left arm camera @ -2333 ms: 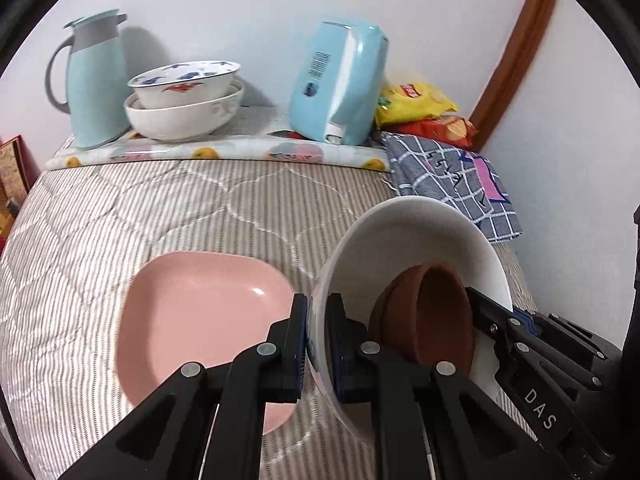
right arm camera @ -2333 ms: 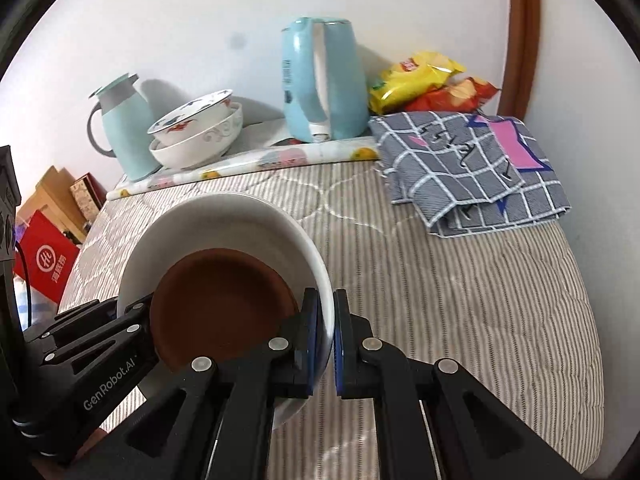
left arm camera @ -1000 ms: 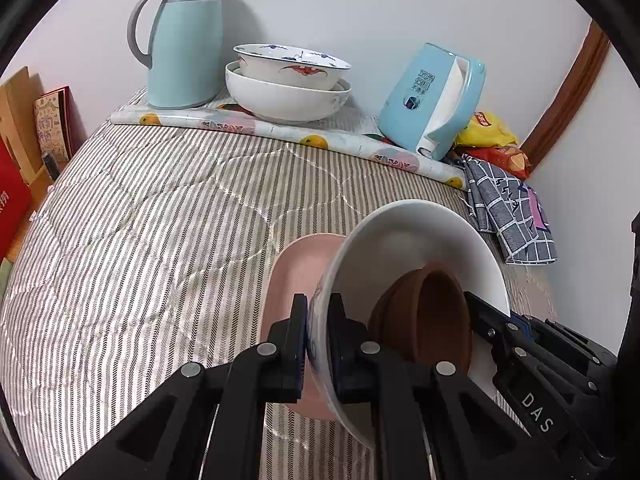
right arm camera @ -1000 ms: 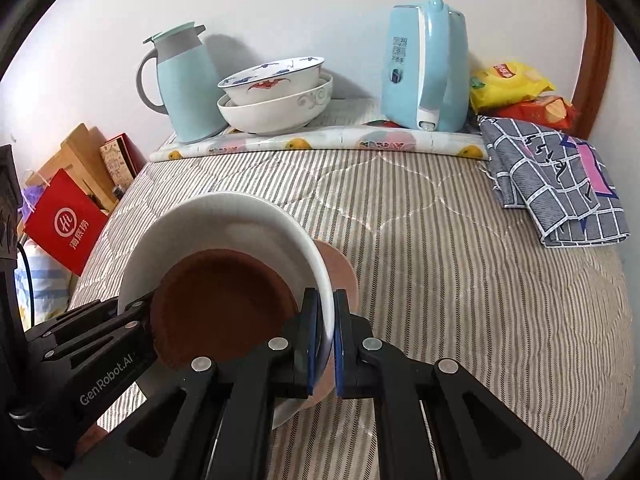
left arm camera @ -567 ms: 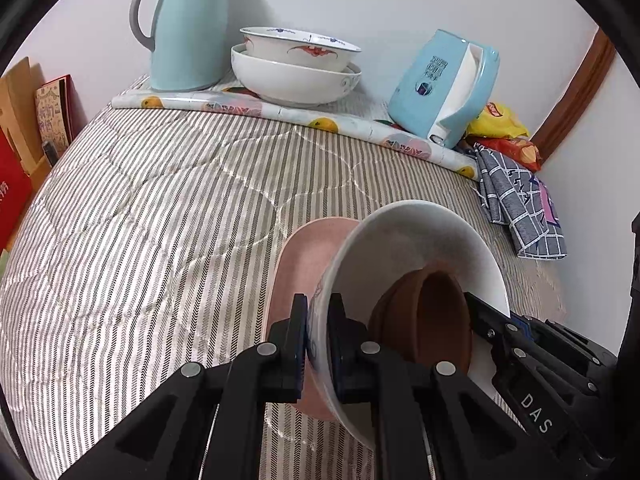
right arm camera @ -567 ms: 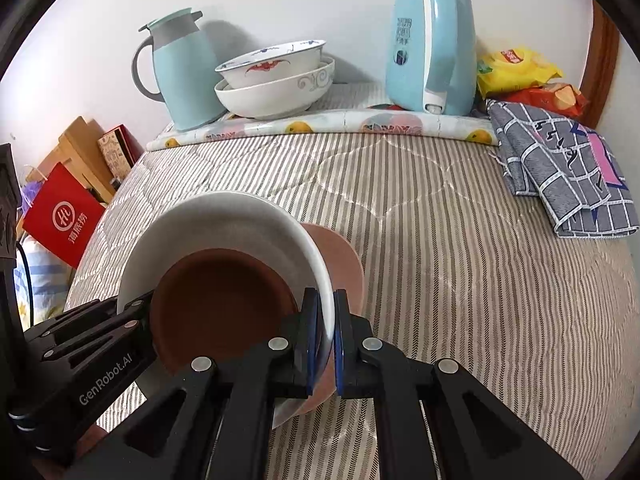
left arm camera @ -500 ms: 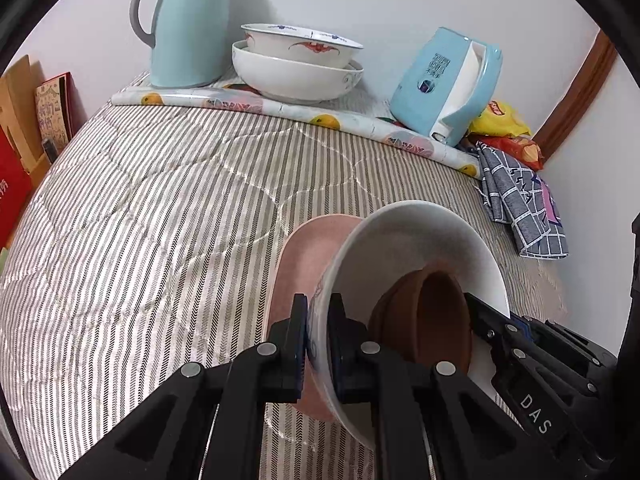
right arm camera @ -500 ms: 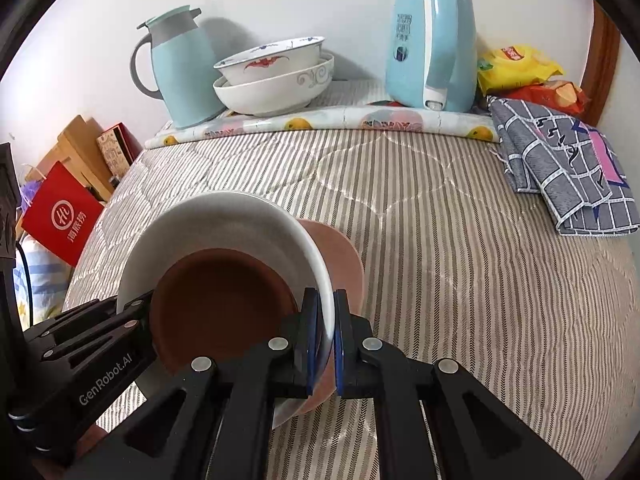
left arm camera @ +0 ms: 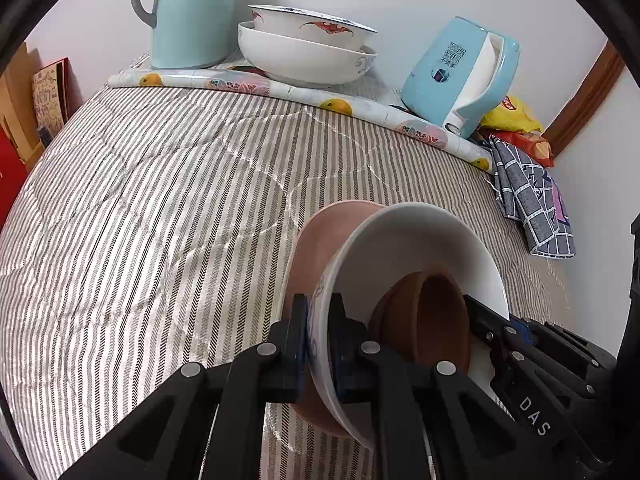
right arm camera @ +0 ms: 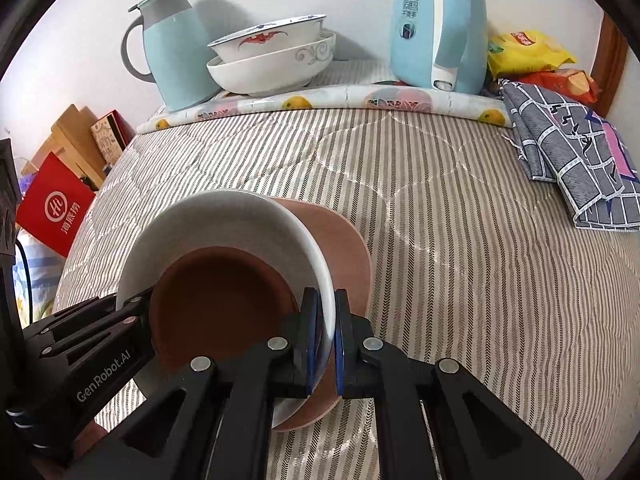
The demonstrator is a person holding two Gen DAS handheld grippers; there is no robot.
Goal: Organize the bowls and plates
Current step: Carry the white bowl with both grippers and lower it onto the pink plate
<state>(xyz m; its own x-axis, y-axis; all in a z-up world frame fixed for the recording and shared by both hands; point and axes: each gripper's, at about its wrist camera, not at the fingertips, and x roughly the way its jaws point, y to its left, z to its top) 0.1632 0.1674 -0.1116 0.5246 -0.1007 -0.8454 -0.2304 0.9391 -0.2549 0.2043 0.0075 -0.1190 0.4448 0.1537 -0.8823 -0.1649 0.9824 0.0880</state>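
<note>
Both grippers hold one large white bowl (left arm camera: 420, 236) by opposite sides of its rim. My left gripper (left arm camera: 318, 332) is shut on its left rim and my right gripper (right arm camera: 326, 328) is shut on its right rim. A small brown bowl (right arm camera: 220, 304) lies inside the white bowl (right arm camera: 224, 220); it also shows in the left wrist view (left arm camera: 424, 320). The white bowl sits over a pink plate (right arm camera: 344, 240) on the striped quilt; the plate also shows in the left wrist view (left arm camera: 316, 236). Two stacked white bowls (right arm camera: 272, 56) stand at the back.
A pale blue thermos jug (right arm camera: 176, 48) and a blue kettle (right arm camera: 436, 28) stand at the back on a fruit-print mat (right arm camera: 328, 102). Snack bags (right arm camera: 528, 56) and a checked grey cloth (right arm camera: 576, 160) lie at the right. A red bag (right arm camera: 52, 208) and boxes stand off the left edge.
Both grippers have carried the white bowl with the brown bowl leftward and forward, from beside the pink plate to over it. Both grips are unchanged.
</note>
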